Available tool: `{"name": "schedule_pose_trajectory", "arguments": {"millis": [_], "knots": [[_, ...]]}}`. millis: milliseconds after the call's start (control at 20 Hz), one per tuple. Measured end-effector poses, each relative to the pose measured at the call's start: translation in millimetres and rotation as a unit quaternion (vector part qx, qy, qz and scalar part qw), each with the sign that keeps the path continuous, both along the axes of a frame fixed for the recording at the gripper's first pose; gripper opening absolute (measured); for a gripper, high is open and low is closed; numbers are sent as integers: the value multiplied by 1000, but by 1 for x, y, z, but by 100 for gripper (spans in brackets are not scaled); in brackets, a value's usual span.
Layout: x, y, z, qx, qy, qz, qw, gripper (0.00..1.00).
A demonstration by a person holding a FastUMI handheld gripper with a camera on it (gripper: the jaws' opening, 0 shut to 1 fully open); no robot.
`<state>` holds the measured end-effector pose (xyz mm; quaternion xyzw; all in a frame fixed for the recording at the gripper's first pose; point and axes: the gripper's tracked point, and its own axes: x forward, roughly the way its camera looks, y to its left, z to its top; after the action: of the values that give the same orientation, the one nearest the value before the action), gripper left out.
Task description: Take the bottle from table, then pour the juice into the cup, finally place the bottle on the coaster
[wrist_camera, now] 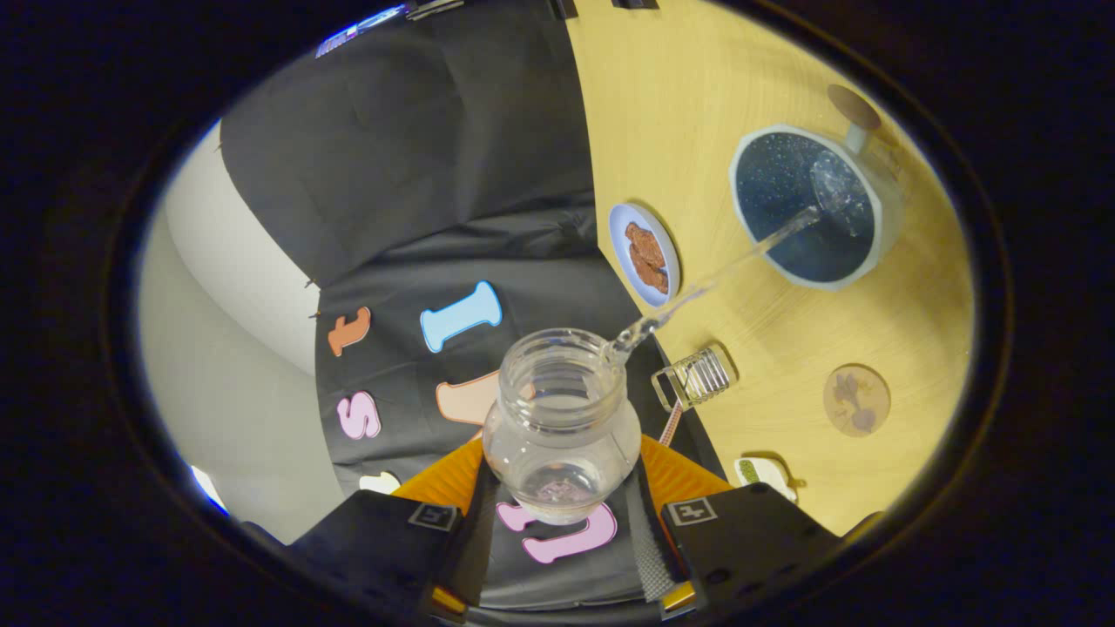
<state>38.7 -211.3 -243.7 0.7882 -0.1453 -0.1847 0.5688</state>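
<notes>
Pouring: gripper (562, 475) clamps clear ribbed-neck bottle (562, 427); stream enters round cup (806, 205).

We see the gripper (562, 488) closed on the clear bottle (562, 427), which fills the gap between the fingers; nothing else fits there. A thin stream (723, 270) runs from the bottle's mouth to the blue cup (806, 209), crossing the air over the table (697, 104). Just beside the stream stands a small plate (645, 252) with brown pieces. Near the fingers sits a ribbed glass (697, 376), then a round coaster (856, 400) with bare table around it. Beyond the cup, a small round stand (855, 113). Between cup and coaster the table lies open.
</notes>
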Motion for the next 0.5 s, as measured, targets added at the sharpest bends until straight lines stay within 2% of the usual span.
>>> {"name": "schedule_pose_trajectory", "arguments": {"millis": [500], "knots": [[2,-8,-3,18,-8,-17,1000,72]]}}
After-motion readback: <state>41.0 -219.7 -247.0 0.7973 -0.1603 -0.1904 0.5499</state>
